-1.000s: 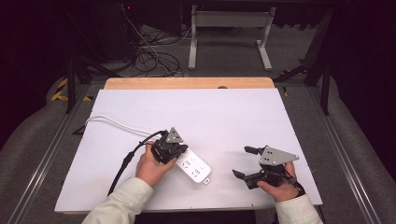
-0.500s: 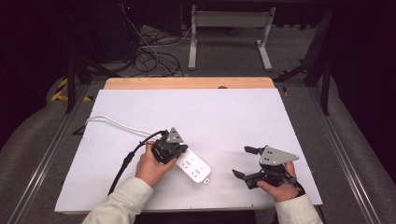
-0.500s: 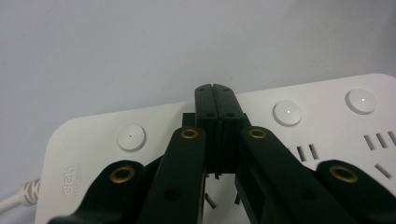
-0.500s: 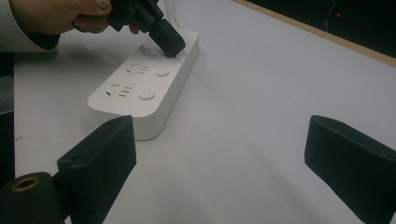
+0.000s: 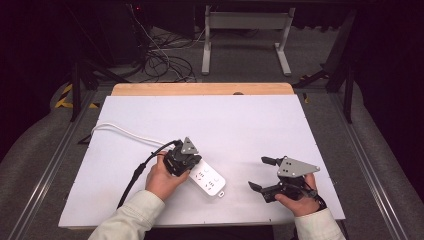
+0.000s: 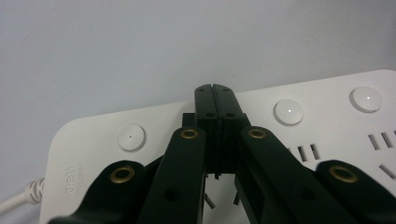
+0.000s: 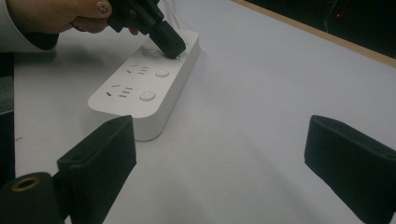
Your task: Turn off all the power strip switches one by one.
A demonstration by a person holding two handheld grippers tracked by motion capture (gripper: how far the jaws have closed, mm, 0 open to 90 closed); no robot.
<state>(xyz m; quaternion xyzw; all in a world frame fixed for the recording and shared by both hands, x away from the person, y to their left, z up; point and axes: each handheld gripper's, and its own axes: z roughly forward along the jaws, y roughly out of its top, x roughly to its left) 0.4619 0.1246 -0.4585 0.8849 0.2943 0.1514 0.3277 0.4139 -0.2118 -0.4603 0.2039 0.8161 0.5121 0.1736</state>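
White cord (image 5: 125, 131) at far left of the high view, curling from the table's left part toward the middle and joining the near-left end of the power strip (image 5: 206, 178). Black cable (image 5: 135, 175) just below, trailing from the left gripper (image 5: 189, 167) down toward the near edge. Left hand (image 5: 162, 178) around the gripper's body, light sleeve (image 5: 130, 220) entering from the bottom. Left gripper angled down onto the cord end of the power strip, grey three-cornered plate on top; jaws pressed together, nothing between them, tips resting on the strip's top face among the round buttons, as seen in the left gripper view (image 6: 216, 100). Same view: white strip (image 6: 327, 126) under the jaws, one round button (image 6: 131, 136) left of the tips, two more (image 6: 289, 112) to the right, socket slots beside them, faint lettering near the cord end.

Power strip lying flat on the white table (image 5: 250, 125), a little left of centre, near the front edge, running diagonally toward the near right. Right gripper view: strip (image 7: 140, 93) ahead and to the left, two round buttons on its near half, closed left gripper (image 7: 170, 49) touching the far end.

Farther right, well apart from the strip, right gripper (image 5: 262, 174) held by the right hand (image 5: 295, 202) just above the table, pointing left, jaws wide apart and empty (image 7: 224, 154). Wooden table edge (image 5: 200, 89) along the far side; floor with cables and a metal stand beyond.
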